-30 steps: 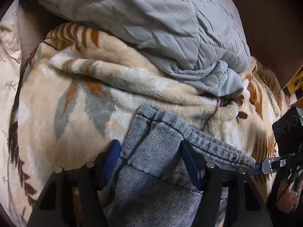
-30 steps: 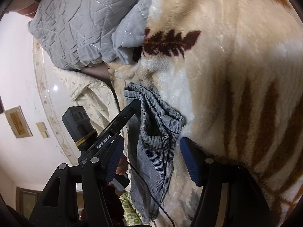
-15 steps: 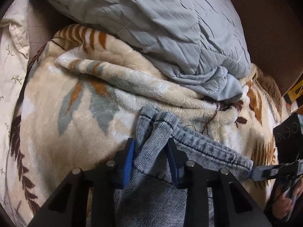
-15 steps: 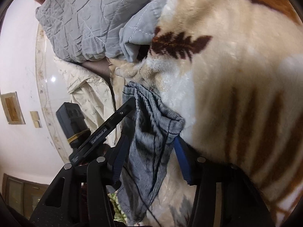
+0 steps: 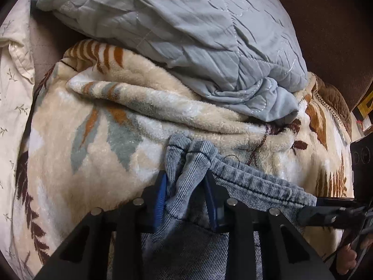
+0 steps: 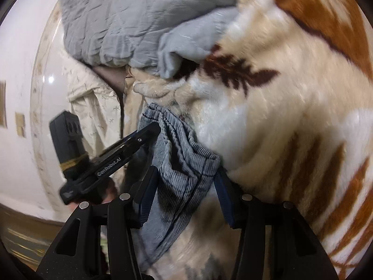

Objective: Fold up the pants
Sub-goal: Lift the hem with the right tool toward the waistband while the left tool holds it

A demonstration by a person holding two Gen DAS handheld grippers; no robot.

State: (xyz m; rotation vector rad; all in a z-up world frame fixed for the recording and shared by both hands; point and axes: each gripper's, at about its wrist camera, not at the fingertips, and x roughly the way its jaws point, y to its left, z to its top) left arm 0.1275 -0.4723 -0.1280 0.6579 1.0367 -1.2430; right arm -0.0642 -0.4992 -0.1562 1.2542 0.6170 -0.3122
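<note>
Grey-blue ribbed pants (image 5: 244, 177) lie on a cream fleece blanket (image 5: 93, 163) with leaf patterns. My left gripper (image 5: 186, 184) is shut on one bunched corner of the pants' waistband. My right gripper (image 6: 186, 182) is shut on the other waistband corner (image 6: 184, 163). The band stretches between the two. The right gripper also shows at the left wrist view's right edge (image 5: 326, 212), and the left gripper shows in the right wrist view (image 6: 130, 144). The pants' lower part hangs below both views.
A grey quilted comforter (image 5: 186, 35) is heaped on the far side of the blanket. A cream floral sheet (image 5: 11, 81) lies to the left. A dark brown headboard or wall (image 5: 326, 23) stands at the right.
Both grippers have closed from wide open onto the waistband corners. The band is now pulled tighter between them and lifted slightly off the blanket.
</note>
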